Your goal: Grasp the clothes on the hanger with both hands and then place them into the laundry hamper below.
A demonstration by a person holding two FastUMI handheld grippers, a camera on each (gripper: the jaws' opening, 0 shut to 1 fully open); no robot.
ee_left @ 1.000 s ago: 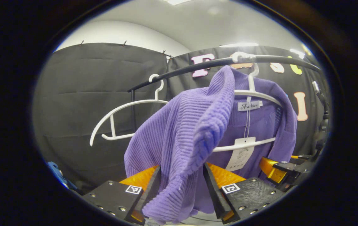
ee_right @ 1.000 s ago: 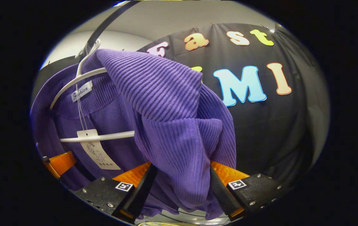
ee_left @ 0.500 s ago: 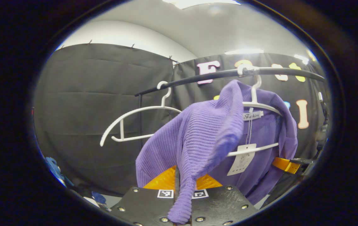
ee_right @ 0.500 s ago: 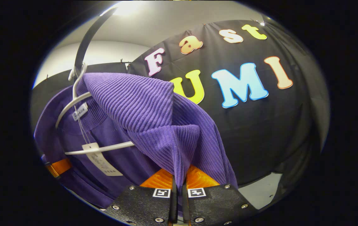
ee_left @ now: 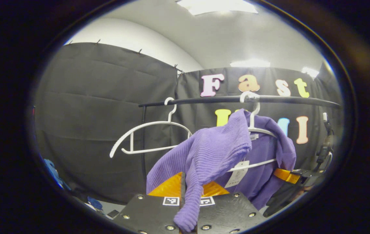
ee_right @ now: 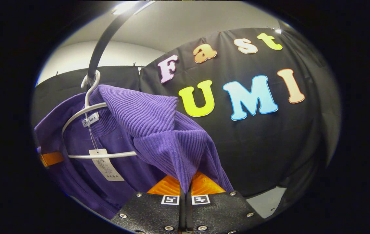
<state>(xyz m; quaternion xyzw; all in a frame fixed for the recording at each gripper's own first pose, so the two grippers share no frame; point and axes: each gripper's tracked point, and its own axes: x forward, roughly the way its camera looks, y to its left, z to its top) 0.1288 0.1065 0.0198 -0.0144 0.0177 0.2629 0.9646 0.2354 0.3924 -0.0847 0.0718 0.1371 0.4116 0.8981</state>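
Pinching a fold of the purple sweater (ee_left: 215, 152), the left gripper (ee_left: 189, 203) has its jaws pressed together on the cloth. The right gripper (ee_right: 185, 198) clamps another fold likewise. The sweater hangs half-pulled from a white hanger (ee_right: 84, 112) on the black rail (ee_left: 204, 100), beside an empty hanger (ee_left: 146, 136).

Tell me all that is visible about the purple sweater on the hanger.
The purple sweater is ribbed knit with a neck label and a paper tag on a string. It hangs on a white hanger from a dark rail. Both shoulders are pulled forward: the left gripper is shut on one fold, the right gripper on another.
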